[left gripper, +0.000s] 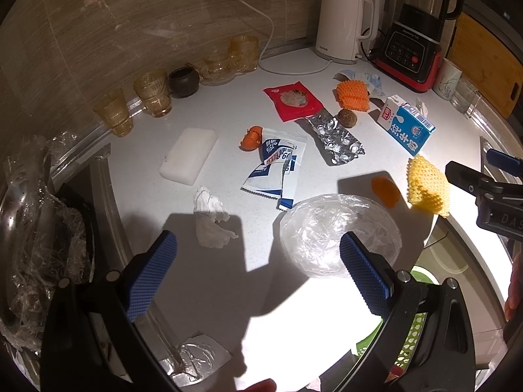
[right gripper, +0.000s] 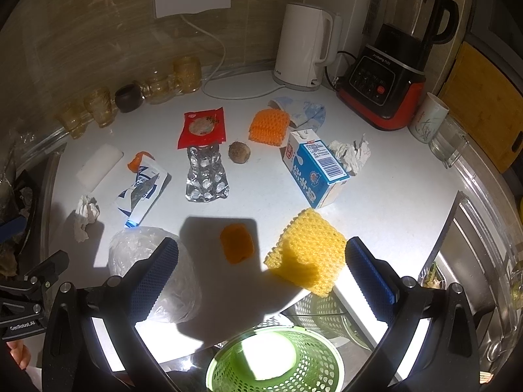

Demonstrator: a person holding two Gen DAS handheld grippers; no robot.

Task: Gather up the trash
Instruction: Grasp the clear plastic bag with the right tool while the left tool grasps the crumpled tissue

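Trash lies scattered on the white counter [left gripper: 228, 104]: a crumpled clear plastic bag [left gripper: 336, 232], a crumpled tissue [left gripper: 209, 219], a blue-white wrapper [left gripper: 278, 166], a foil blister pack [left gripper: 336, 140], a red packet [left gripper: 292, 99], a milk carton [left gripper: 405, 124], orange peel [left gripper: 385, 191] and a yellow foam net [left gripper: 426, 184]. My left gripper [left gripper: 258, 274] is open and empty above the counter, between tissue and bag. My right gripper [right gripper: 261, 277] is open and empty above the front edge, between the bag [right gripper: 153, 268] and the yellow net [right gripper: 307, 251]. A green basket [right gripper: 274, 359] stands below.
Amber glasses [left gripper: 152, 91], a white kettle [left gripper: 341, 23] and a red-black blender [left gripper: 412, 45] stand along the back wall. A white foam block [left gripper: 189, 155], an orange foam net [left gripper: 353, 93] and a brown nut [left gripper: 348, 117] lie on the counter. A sink [right gripper: 467, 261] is right.
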